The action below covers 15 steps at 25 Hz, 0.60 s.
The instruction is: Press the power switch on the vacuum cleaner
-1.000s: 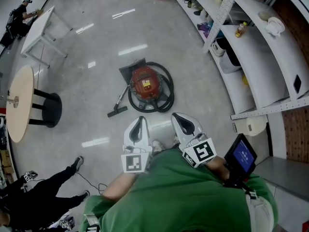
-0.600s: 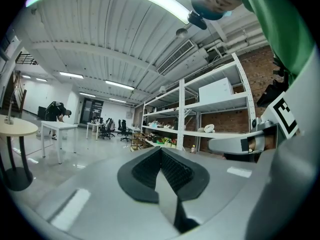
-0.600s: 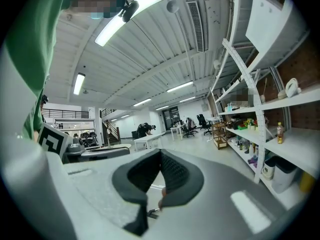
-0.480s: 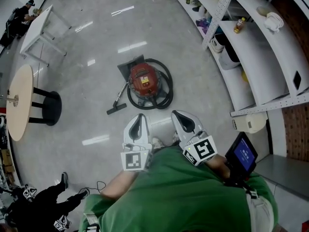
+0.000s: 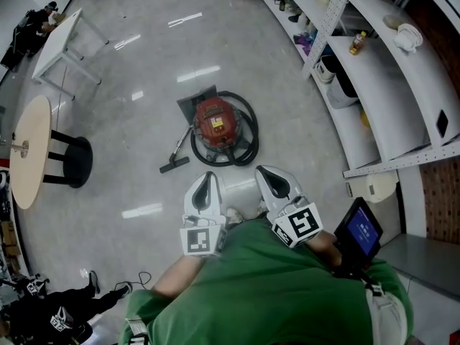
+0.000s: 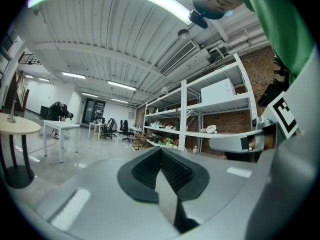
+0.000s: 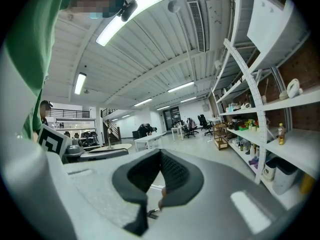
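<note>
Head view: red vacuum cleaner [image 5: 217,121] is seen on the polished grey floor [image 5: 129,70], well ahead of the left hand-held gripper [image 5: 208,180] and right hand-held gripper [image 5: 264,173]. Shelving [image 5: 388,85] is noted further right.

Left gripper view: jaws are closed together, nothing held.

Right gripper view: jaws are likewise closed, empty.

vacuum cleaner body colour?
Red vacuum cleaner, with a black hose looped around it. It shows best in the head view.
</note>
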Available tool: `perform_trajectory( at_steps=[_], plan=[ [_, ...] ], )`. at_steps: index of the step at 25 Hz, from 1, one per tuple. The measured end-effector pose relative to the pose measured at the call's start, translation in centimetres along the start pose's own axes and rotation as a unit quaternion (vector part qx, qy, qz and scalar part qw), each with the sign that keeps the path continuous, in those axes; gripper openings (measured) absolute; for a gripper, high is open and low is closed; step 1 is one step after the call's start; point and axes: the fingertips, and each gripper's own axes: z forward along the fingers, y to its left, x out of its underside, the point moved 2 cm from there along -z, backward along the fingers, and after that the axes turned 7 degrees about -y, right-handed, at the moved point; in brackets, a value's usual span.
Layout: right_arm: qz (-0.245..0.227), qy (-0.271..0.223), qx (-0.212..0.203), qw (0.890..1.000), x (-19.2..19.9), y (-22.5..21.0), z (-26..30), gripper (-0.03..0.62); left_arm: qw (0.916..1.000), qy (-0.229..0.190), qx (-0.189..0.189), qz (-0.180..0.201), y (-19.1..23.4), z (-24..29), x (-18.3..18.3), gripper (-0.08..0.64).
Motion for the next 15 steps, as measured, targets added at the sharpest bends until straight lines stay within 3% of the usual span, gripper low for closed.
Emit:
perform_trajectory(
  at_steps=[15],
  plan=[
    [-0.004,-0.004,0.001,1.000,0.4,0.1,1.4,0.002,1.0000,0.000,0.002,0.001,1.5,0.6,0.3,0.008]
  ],
)
